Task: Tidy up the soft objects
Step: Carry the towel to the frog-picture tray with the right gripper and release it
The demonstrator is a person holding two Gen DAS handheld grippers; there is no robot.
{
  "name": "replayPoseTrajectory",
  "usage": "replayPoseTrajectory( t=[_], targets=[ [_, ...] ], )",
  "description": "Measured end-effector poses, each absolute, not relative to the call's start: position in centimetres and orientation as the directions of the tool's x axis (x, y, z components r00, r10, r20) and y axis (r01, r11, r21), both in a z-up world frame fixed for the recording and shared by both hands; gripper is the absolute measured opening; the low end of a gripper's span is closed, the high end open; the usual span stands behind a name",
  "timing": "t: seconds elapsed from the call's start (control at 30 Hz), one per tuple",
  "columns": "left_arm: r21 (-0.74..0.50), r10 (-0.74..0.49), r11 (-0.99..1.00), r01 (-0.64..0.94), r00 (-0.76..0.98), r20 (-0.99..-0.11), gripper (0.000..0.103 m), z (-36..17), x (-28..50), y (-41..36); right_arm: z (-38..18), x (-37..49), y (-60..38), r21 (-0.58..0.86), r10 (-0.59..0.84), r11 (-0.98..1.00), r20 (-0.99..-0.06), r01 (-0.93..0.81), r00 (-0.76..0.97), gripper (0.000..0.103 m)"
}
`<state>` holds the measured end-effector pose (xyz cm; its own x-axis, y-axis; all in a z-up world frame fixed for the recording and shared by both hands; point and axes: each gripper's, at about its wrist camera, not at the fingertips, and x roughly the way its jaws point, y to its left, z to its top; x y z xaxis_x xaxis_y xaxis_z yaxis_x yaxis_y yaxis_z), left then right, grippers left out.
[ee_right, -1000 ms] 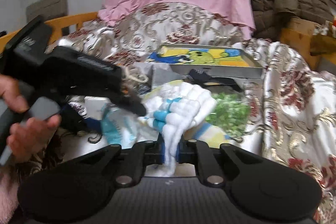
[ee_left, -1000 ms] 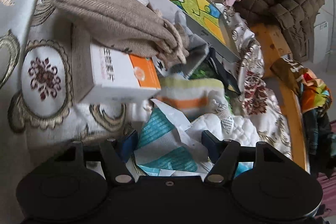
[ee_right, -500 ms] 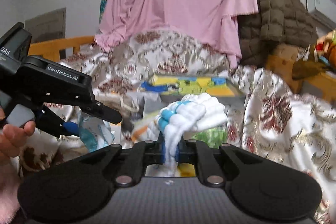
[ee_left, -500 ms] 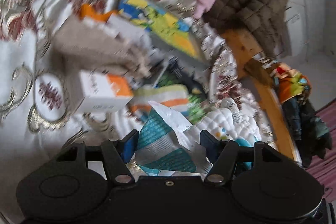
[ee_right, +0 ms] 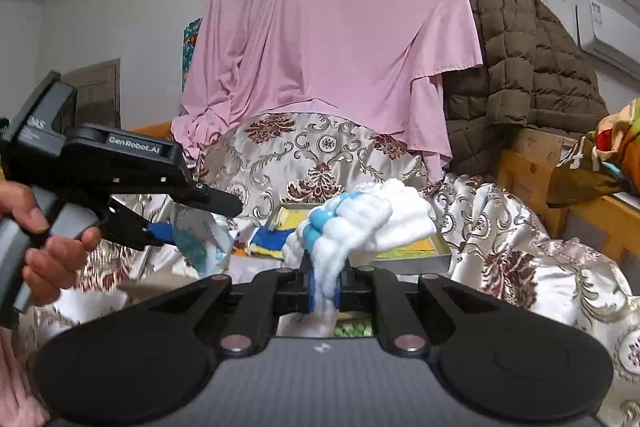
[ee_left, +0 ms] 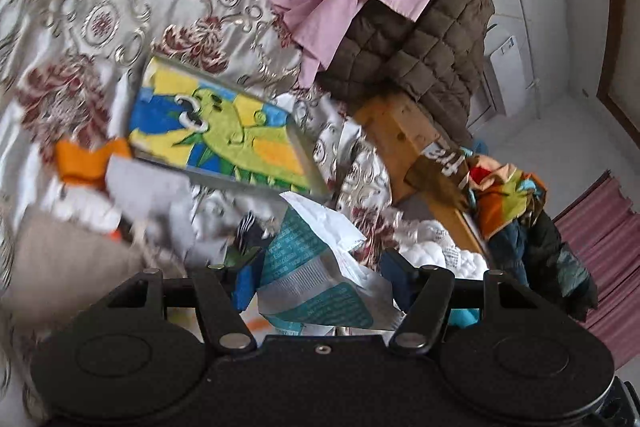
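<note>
Right wrist view: the right hand-held gripper (ee_right: pixel 324 287) is clamped on a white quilted cloth (ee_right: pixel 360 223), which bunches upward and forward above the bed (ee_right: pixel 520 267).
Left wrist view: the left hand-held gripper (ee_left: pixel 320 281) is held wide around a teal-and-white packet (ee_left: pixel 316 267); whether it is gripped cannot be told.
Key relation: the cloth is seen just right of the left gripper.

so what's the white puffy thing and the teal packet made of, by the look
White puffy thing in the right gripper: soft quilted fabric, matte, bubbly, with a blue band; it bunches where pinched. Teal packet in the left gripper: probably thin plastic or foil film; it holds sharp creases and a torn white edge.
</note>
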<state>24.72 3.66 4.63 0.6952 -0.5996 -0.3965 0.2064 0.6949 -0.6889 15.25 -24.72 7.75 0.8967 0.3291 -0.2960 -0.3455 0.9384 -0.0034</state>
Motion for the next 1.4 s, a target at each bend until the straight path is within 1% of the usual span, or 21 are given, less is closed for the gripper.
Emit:
replayPoseTrajectory(
  t=[0.2, 0.37, 0.53, 0.6, 0.73, 0.9, 1.1, 1.27, 1.37, 1.4],
  targets=[
    [-0.67, -0.6, 0.707, 0.228, 0.694, -0.397, 0.066, 4.7, 28.9, 3.3, 8.8, 20.0, -24.8, -0.017, 0.336, 0.934, -0.29, -0.356, 0.896, 0.01],
    [-0.643, -0.586, 0.728, 0.238, 0.703, -0.402, 0.066, 4.6, 32.8, 3.7, 9.0, 24.9, -24.1, -0.051, 0.336, 0.931, -0.268, -0.361, 0.903, 0.01],
    [-0.599, -0.555, 0.759, 0.258, 0.736, -0.387, 0.066, 5.4, 38.2, 4.1, 8.7, 31.5, -23.4, -0.025, 0.339, 0.934, -0.241, -0.355, 0.909, 0.01],
    [-0.583, -0.543, 0.77, 0.261, 0.748, -0.382, 0.066, 5.3, 40.6, 4.2, 8.2, 34.4, -23.2, -0.003, 0.335, 0.938, -0.243, -0.346, 0.911, 0.01],
    [-0.6, -0.545, 0.762, 0.244, 0.742, -0.39, 0.066, 4.1, 45.0, 4.4, 6.8, 40.3, -22.9, 0.037, 0.325, 0.944, -0.287, -0.328, 0.901, 0.01],
    [-0.606, -0.552, 0.76, 0.235, 0.726, -0.41, 0.066, 1.7, 49.5, 4.1, 4.8, 46.2, -22.5, 0.106, 0.32, 0.947, -0.364, -0.303, 0.875, 0.01],
    [-0.596, -0.532, 0.781, 0.187, 0.7, -0.477, 0.066, -1.7, 52.5, 4.5, 1.1, 50.4, -22.7, 0.207, 0.32, 0.946, -0.485, -0.249, 0.814, 0.01],
    [-0.569, -0.503, 0.81, 0.143, 0.669, -0.547, 0.066, -3.8, 53.6, 4.3, -0.9, 51.6, -22.1, 0.206, 0.301, 0.953, -0.556, -0.222, 0.775, 0.012],
    [-0.54, -0.483, 0.832, 0.129, 0.646, -0.591, 0.067, -4.6, 53.9, 3.6, -1.7, 52.1, -21.5, 0.162, 0.267, 0.964, -0.596, -0.212, 0.757, 0.016],
    [-0.53, -0.475, 0.839, 0.123, 0.64, -0.604, 0.067, -4.8, 54.0, 3.3, -1.9, 52.2, -21.3, 0.154, 0.258, 0.966, -0.607, -0.207, 0.752, 0.019]
  ],
)
